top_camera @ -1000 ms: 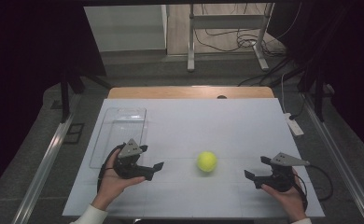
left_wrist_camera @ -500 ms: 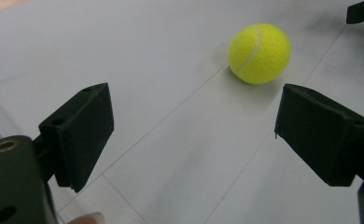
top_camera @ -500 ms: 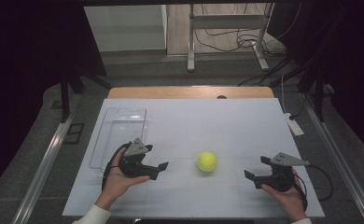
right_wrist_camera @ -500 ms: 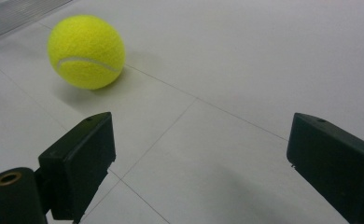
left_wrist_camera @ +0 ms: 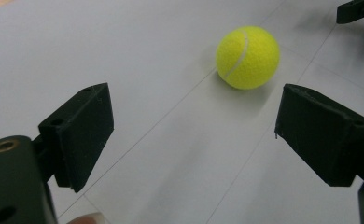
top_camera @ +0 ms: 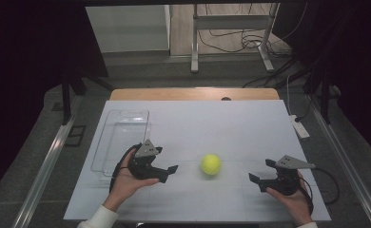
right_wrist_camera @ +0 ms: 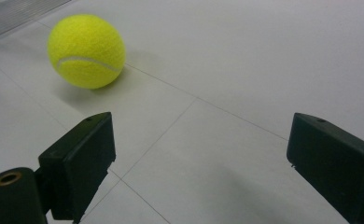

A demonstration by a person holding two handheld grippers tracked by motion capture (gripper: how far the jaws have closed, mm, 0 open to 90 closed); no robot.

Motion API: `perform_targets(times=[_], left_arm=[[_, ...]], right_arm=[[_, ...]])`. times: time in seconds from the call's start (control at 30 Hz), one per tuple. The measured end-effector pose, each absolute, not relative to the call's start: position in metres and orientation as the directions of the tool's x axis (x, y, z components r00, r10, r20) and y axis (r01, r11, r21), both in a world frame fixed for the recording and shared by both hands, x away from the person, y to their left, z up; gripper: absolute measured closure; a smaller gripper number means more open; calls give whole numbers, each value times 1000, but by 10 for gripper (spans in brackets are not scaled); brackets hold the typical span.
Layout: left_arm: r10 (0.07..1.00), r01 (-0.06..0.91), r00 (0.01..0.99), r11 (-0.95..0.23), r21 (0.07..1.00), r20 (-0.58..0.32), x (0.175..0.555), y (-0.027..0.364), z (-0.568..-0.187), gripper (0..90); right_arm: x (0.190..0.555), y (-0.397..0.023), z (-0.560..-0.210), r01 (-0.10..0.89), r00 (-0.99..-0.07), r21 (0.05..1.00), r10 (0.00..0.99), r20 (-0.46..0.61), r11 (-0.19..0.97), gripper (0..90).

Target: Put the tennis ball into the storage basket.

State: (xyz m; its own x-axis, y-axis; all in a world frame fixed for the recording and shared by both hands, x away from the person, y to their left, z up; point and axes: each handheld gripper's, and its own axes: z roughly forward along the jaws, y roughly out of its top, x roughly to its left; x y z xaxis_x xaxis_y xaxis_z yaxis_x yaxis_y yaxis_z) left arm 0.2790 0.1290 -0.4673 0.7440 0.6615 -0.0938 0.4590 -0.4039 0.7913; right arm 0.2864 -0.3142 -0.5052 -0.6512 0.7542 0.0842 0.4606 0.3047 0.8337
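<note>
The clear tray at far left is hard to make out against the white table. The tennis ball sits mid-table, untouched. The left gripper, jaws released, has edged right toward it; the right gripper, jaws likewise spread, hasn't moved.

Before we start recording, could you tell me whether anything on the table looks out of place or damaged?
Nothing stands out. The tennis ball sits intact on the table, the clear tray lies flat, and the left gripper and right gripper are both open and empty.
</note>
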Motion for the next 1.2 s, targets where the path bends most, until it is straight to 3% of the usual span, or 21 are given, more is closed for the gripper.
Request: perform_targets(times=[1.2], left_arm=[[607,449,788,-458,767,-99,294,91,-471,117]], right_arm=[[287,-314,-505,460,-653,833,752,84,307,80]])
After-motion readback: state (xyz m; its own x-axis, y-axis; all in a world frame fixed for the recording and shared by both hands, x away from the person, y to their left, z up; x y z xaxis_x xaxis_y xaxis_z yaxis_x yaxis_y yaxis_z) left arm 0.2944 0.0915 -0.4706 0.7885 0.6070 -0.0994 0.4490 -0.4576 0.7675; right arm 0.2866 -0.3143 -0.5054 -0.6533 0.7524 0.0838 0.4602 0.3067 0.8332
